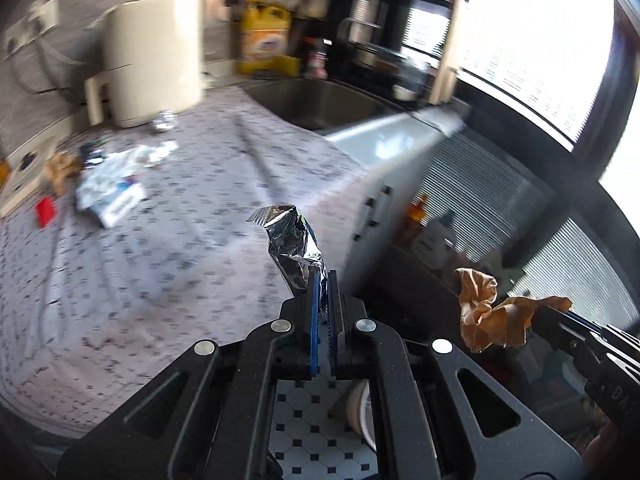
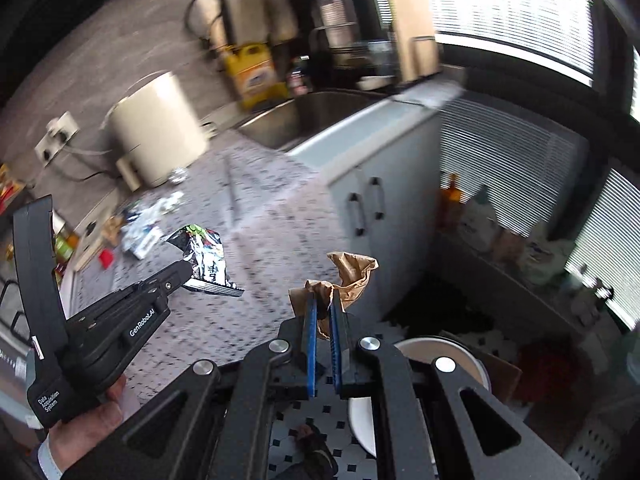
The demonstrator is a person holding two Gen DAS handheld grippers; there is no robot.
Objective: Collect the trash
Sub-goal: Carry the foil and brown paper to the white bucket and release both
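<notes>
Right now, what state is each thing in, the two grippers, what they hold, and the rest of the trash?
Left gripper: shut on the foil wrapper.
Foil wrapper: crumpled, held off the counter.
Right gripper: shut on the brown paper.
Brown paper: crumpled, held off the counter.
Trash pile: lying loose on the counter.
Cabinet doors: closed.

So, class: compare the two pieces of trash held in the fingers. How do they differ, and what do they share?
The wrapper is shiny silver foil with print on its outside; the paper is dull, plain brown. The wrapper is in the left gripper; the paper is in the right gripper. The wrapper has a crimped, serrated end; the paper has ragged edges. Both are crumpled, pinched between closed fingers and held off the counter.
</notes>
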